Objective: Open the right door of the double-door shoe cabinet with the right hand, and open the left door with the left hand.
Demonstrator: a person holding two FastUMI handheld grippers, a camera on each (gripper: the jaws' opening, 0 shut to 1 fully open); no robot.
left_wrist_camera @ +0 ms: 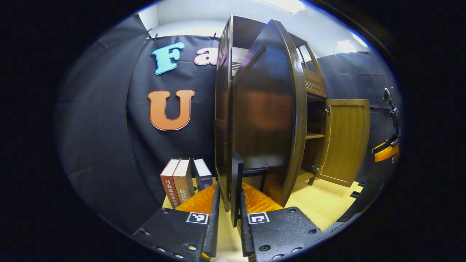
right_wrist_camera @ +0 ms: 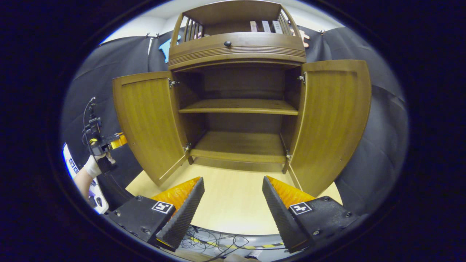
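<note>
Item, far left of the left gripper view: three books (left_wrist_camera: 184, 182), upright, against the cloth wall.

Item: left gripper (left_wrist_camera: 228, 203). We find its fingers nearly together around the free edge of the left door (left_wrist_camera: 267, 120), the door's thin edge standing in the narrow gap between them. Whether both fingers press on the wood we cannot tell.

Item: left door, swung wide, its long axis upright, its edge running straight up from the gripper. In the right gripper view the same door (right_wrist_camera: 149, 123) stands open at the left of the shoe cabinet (right_wrist_camera: 236, 47), with the left gripper (right_wrist_camera: 109, 143) and the hand (right_wrist_camera: 93, 165) holding it just beside its outer edge.

Item: cabinet interior, two bare shelves (right_wrist_camera: 238, 106), both in full sight.

Item: right door (right_wrist_camera: 333, 120), also swung wide, upright, hinged at the cabinet's right side.

Item: right gripper (right_wrist_camera: 233, 203), fingers spread apart, holding nothing, hanging over the table (right_wrist_camera: 233, 203) well in front of the cabinet and between the two doors.

We judge both doors opened; any remaining move belongs to the left gripper, which need only come away from the door edge.
</note>
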